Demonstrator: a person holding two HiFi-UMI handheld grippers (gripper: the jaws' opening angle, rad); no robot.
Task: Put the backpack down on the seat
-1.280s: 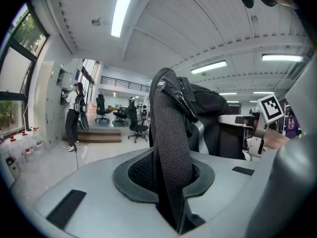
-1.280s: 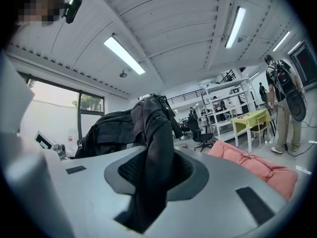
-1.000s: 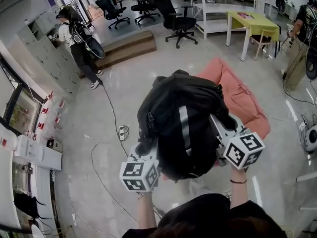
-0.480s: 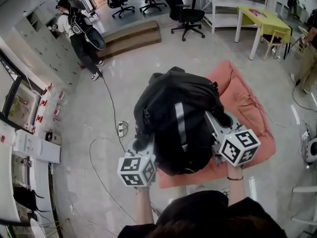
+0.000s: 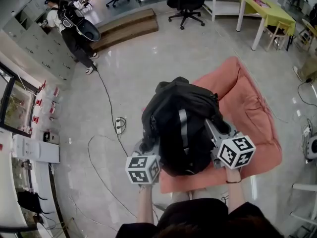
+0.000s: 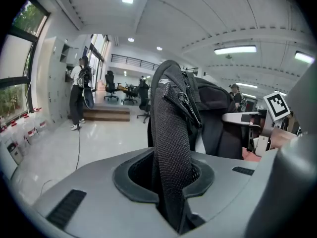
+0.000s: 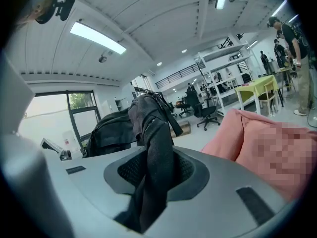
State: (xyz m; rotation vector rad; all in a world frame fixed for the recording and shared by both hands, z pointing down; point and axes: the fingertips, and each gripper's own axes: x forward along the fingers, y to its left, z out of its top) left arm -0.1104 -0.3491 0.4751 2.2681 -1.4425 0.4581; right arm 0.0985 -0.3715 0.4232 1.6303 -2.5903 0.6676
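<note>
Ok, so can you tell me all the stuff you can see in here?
backpack: one, black, held over the seat's near left part
seat: one, pink, on the floor
table: one, yellow-green, far right
office chairs: at least three, black, far end
step: one, brown, far left
power strip: one, white, on the floor left of the backpack
people: at least two, one in white and black at the far-left lockers
left gripper: one, grey, fingers shut on a backpack strap
right gripper: one, grey, fingers shut on another strap
forearms: two, bare, bottom edge
</note>
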